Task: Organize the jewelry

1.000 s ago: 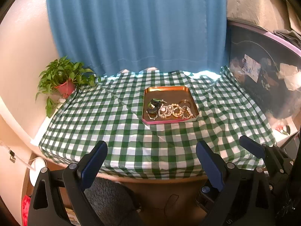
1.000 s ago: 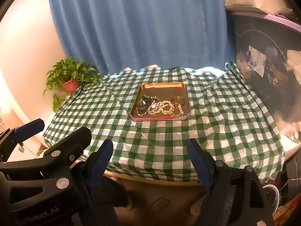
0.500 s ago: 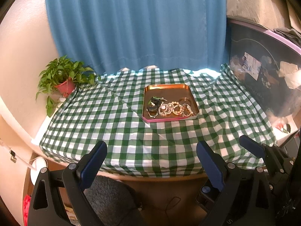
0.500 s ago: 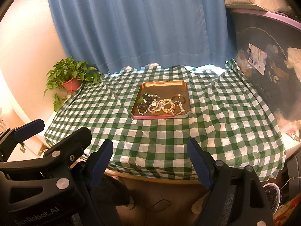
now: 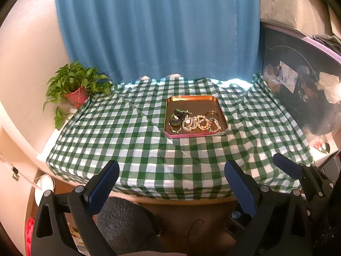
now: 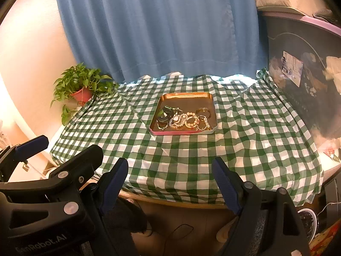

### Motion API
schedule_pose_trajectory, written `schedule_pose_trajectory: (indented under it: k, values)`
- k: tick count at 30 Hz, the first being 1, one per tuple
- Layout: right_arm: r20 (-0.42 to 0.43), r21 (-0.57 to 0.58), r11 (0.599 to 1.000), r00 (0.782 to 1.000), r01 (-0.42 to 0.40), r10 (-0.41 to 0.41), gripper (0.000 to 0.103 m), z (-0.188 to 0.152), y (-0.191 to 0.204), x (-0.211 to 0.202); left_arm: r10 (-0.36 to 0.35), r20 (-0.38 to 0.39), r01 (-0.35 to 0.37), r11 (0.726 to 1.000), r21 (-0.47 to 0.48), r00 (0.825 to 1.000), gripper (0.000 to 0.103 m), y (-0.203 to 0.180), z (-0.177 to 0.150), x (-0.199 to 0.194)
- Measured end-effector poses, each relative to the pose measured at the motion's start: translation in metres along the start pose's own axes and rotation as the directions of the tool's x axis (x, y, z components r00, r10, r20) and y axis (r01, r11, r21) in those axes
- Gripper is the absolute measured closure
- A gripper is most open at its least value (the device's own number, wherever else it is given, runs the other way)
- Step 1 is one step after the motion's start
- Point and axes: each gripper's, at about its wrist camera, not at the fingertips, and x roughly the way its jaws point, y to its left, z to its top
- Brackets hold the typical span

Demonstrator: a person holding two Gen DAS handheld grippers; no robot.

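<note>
A copper tray (image 5: pixel 191 101) (image 6: pixel 185 99) with a pink rim sits mid-table on the green checked cloth. Along its near side lie several bracelets: beaded ones (image 5: pixel 201 122) (image 6: pixel 190 121), a plain gold bangle (image 5: pixel 212 113) (image 6: pixel 203 111) and a dark piece with green (image 5: pixel 178 117) (image 6: pixel 165 114). My left gripper (image 5: pixel 170 175) hangs open at the table's near edge, well short of the tray, with nothing between its blue pads. My right gripper (image 6: pixel 170 173) is open too, just as far back and empty. Each gripper shows at the edge of the other's view.
A potted green plant (image 5: pixel 74 85) (image 6: pixel 82 85) stands at the table's far left corner. A blue curtain (image 5: pixel 157 27) hangs behind the table. A dark board (image 5: pixel 298 81) with pictures leans along the right side. The cloth (image 5: pixel 119 128) hangs over the near edge.
Both views have shifted slightly, so the table and tray sit a little higher in the picture. Both grippers remain open and empty, and the jewelry has not moved.
</note>
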Motion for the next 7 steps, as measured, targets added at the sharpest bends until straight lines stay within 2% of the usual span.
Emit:
schedule_pose_trajectory:
  k: [7]
  values:
    - [-0.007, 0.0, 1.0, 1.0, -0.009, 0.009, 0.024, -0.0004, 0.0007, -0.001, 0.018, -0.006, -0.018, 1.0, 0.009, 1.0, 0.002, -0.002, -0.0004, -0.0018]
